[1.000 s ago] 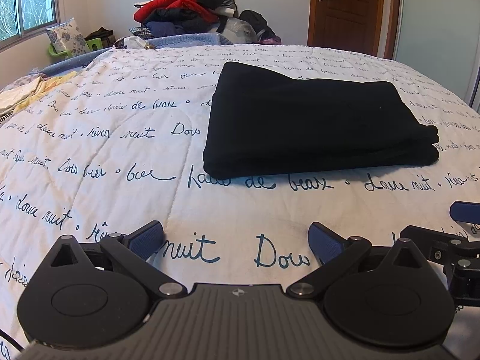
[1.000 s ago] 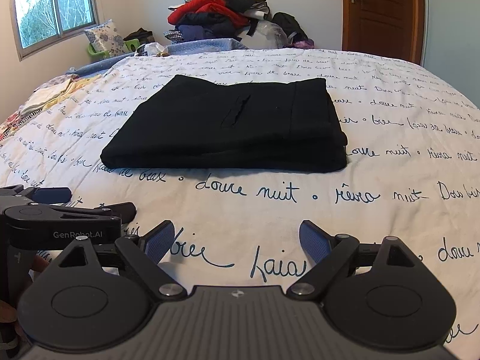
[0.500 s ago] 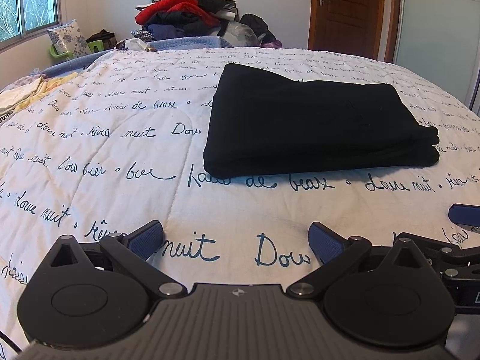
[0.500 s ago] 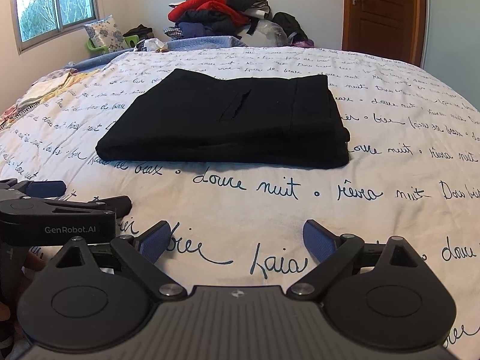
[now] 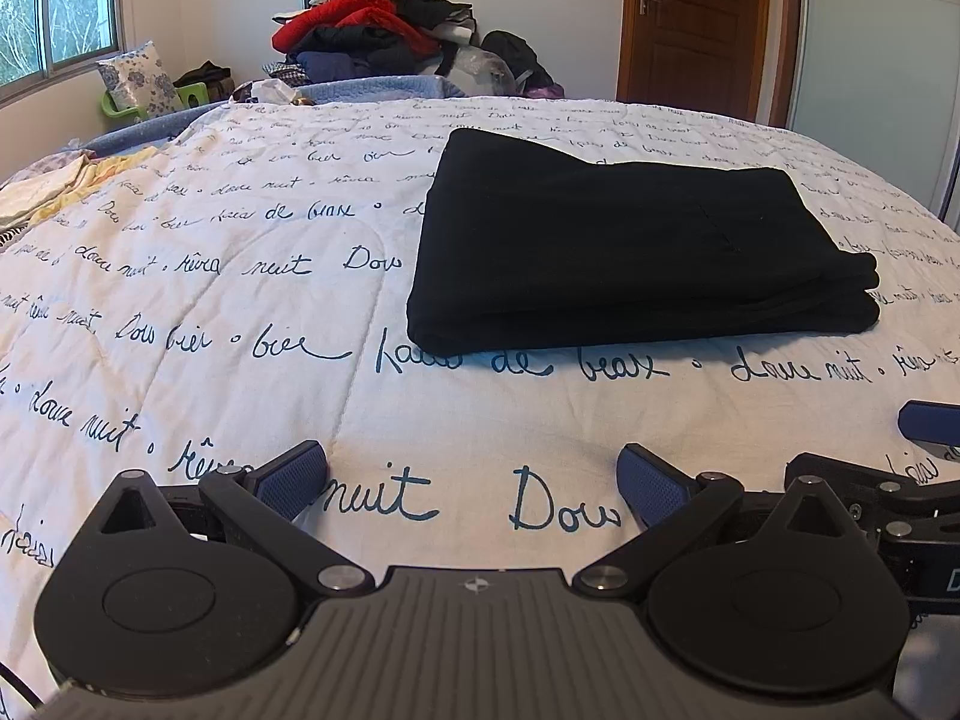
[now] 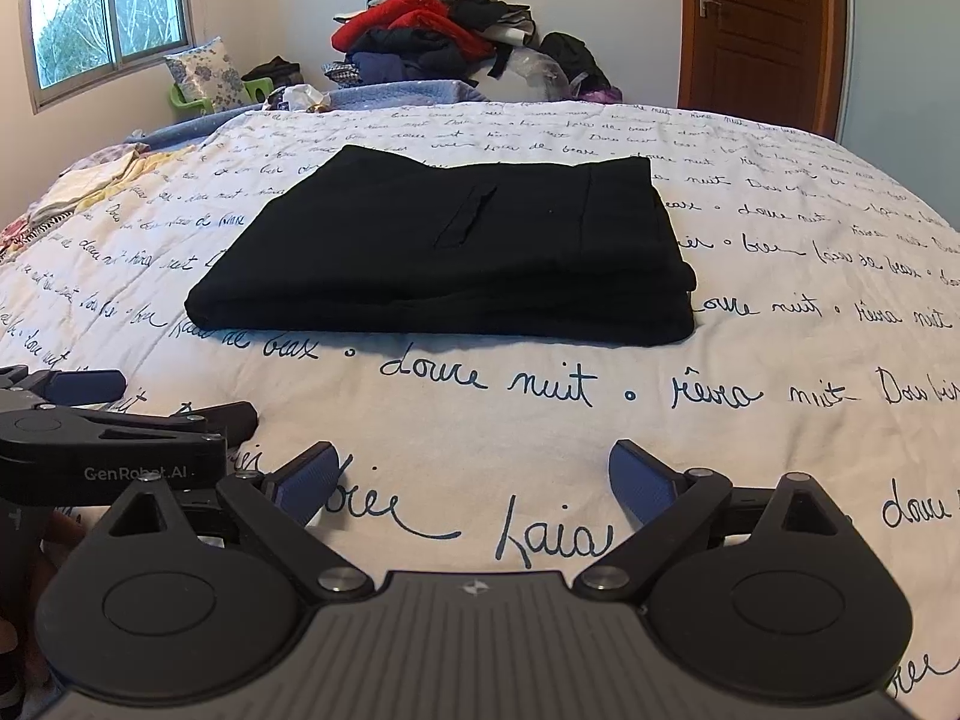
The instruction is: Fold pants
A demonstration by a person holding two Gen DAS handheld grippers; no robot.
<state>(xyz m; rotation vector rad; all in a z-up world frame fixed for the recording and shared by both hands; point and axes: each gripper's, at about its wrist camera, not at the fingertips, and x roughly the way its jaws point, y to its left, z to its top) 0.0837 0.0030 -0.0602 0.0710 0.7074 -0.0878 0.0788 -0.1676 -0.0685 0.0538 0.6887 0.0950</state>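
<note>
The black pants [image 5: 624, 252] lie folded into a flat rectangle on the white bedspread [image 5: 240, 300]; they also show in the right wrist view [image 6: 456, 252]. My left gripper [image 5: 474, 480] is open and empty, low over the bedspread, well short of the pants' near edge. My right gripper [image 6: 471, 480] is open and empty, also short of the pants. The left gripper's body shows at the left edge of the right wrist view [image 6: 108, 450], the right gripper's at the right edge of the left wrist view [image 5: 900, 492].
A pile of clothes [image 5: 384, 30] sits beyond the far end of the bed. Light fabrics [image 5: 54, 186] lie at the bed's left edge. A wooden door [image 5: 696, 24] is at the back right, a window [image 6: 108, 12] at the left.
Both grippers have drifted slightly back and lower over the bedspread. The pants have not moved and both grippers stay open.
</note>
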